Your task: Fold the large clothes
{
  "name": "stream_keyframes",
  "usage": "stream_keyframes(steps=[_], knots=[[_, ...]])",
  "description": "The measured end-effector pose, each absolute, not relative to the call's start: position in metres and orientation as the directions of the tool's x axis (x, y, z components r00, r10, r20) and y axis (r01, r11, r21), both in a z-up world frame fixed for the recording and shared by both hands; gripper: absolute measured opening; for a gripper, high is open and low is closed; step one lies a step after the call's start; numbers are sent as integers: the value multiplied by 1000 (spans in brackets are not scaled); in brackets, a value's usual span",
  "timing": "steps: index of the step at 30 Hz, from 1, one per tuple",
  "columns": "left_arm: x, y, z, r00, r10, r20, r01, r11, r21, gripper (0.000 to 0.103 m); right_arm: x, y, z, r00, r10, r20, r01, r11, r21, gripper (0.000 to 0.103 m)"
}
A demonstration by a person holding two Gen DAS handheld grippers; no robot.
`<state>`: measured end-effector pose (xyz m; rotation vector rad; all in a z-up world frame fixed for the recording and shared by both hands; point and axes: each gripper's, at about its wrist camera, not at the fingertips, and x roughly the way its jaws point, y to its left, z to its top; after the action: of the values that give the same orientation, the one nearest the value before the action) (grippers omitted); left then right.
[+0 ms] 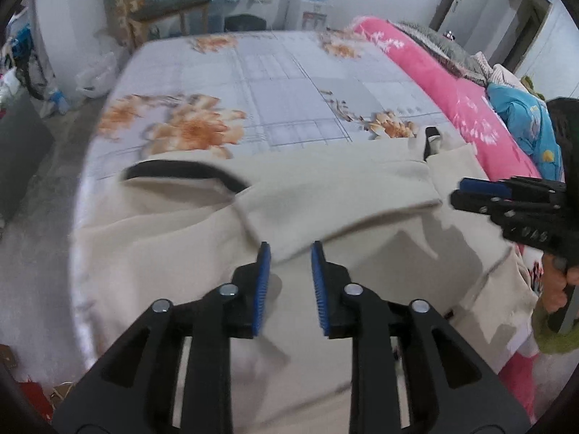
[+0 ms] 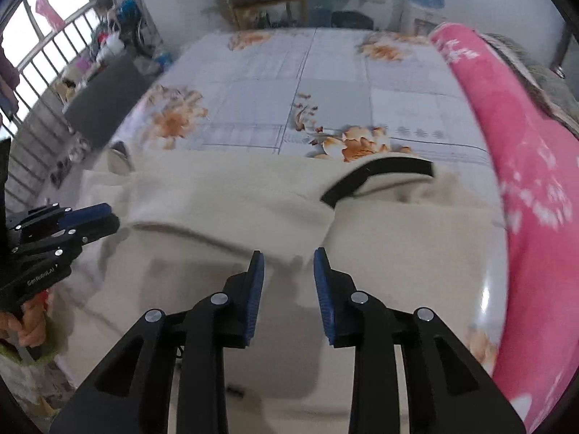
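Note:
A large cream garment (image 1: 325, 202) with black-trimmed cuffs lies spread across the near part of the bed; it also shows in the right wrist view (image 2: 231, 202). Its sleeves are folded across the body, one black cuff (image 1: 181, 171) at the left and one black cuff (image 2: 376, 173) at the right. My left gripper (image 1: 290, 249) is open and empty just above the cloth. My right gripper (image 2: 288, 256) is open and empty above the garment's middle. Each gripper appears at the edge of the other's view, the right one (image 1: 466, 191) and the left one (image 2: 105, 217).
The bed carries a pale floral sheet (image 1: 282, 83). A rolled pink blanket (image 1: 445, 83) lies along the right side, with a blue pillow (image 1: 521, 115) behind it. A wooden table (image 1: 170, 11), a water dispenser (image 1: 311, 3) and floor clutter stand beyond the bed.

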<state>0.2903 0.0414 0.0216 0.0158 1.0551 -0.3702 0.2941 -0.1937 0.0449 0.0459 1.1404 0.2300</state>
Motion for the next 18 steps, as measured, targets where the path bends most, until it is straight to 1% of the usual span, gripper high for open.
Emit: stream_keyframes(steps=[2,3,4,7,10,13,16,18], knots=[[266,64,37,462,-302,-834,293,939,-178,29,269,-192,61,428,233,-873,-168,970,176,41],[253,75,44,478,-304,-824,285,941,-182,32,254,-190,68,444,248,-861,-184,966,183,49],[235,90,51,502,-302,-810,271,945,-185,33,242,-187,71,454,258,-853,-198,963,186,55],[191,122,61,543,-305,-783,238,949,-204,38,195,-171,73,473,296,-830,-265,946,187,66],[146,153,55,563,-309,-767,194,951,-241,39,161,-154,60,449,338,-827,-325,924,201,67],[110,177,31,544,-292,-786,119,955,-273,39,137,-140,41,428,332,-841,-365,915,175,67],[92,187,8,526,-287,-801,60,952,-302,39,126,-134,20,388,326,-862,-353,917,187,67],[87,193,-1,522,-266,-810,34,956,-291,39,124,-133,4,361,302,-883,-319,929,187,67]])
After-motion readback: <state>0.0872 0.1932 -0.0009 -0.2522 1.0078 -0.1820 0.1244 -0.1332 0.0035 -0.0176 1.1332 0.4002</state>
